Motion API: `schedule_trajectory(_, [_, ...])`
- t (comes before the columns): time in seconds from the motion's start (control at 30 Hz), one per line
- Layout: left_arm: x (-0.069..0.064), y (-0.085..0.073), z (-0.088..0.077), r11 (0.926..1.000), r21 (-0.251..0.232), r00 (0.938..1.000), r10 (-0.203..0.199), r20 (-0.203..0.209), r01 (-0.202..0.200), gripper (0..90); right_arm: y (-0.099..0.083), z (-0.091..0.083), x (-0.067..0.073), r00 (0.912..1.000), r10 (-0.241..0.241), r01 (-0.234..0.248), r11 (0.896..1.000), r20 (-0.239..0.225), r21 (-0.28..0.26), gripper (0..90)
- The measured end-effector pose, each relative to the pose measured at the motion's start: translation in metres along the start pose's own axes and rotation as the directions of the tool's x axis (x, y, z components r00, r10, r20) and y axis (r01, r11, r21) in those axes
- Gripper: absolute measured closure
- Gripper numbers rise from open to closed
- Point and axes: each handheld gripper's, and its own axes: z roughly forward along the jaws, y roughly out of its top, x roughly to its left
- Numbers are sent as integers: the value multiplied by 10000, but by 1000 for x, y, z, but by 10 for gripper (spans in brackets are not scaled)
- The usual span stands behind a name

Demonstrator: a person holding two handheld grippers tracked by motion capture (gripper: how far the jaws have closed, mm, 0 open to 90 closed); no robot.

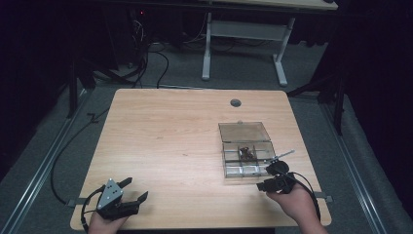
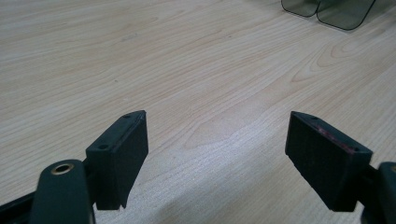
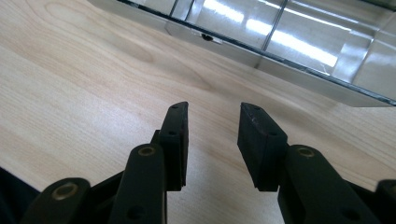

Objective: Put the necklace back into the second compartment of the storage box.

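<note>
Two grippers low over the table (image 1: 160, 131).
Right gripper (image 3: 212, 140) jaws narrowly parted, empty, near the clear box (image 1: 246, 151); left gripper (image 2: 217, 158) spread wide, empty.

Your high view is dim: the bench (image 1: 170, 136) is evenly lit from overhead while the surrounding room falls into near black. In your right tool's view, white glare streaks the clear box (image 3: 289, 46). Close up, the tools' dark fingers (image 2: 119, 156) look slightly soft.
</note>
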Motion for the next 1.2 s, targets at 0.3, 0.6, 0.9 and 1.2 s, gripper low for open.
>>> schedule_trajectory(0.3, [2, 0, -1, 9999, -34, 9999, -117, 59, 117, 219, -28, 12, 5, 9998, -15, -35, 9728, -215, -2318, 554])
schedule_trajectory(0.6, [4, 0, -3, 9995, -164, 9996, -251, 129, 253, 218, -63, 31, 17, 9999, -126, 160, 8653, 102, -5009, 512])
schedule_trajectory(0.9, [0, 0, 0, 9999, -133, 9999, 86, 89, -85, 218, -73, 44, 24, 9955, -743, 948, 7593, 589, -6438, 503])
schedule_trajectory(1.2, [0, 1, 2, 9999, -96, 10000, 41, -54, -41, 218, -80, 40, 15, 10000, -34, 41, 7195, 23, -6945, 502])
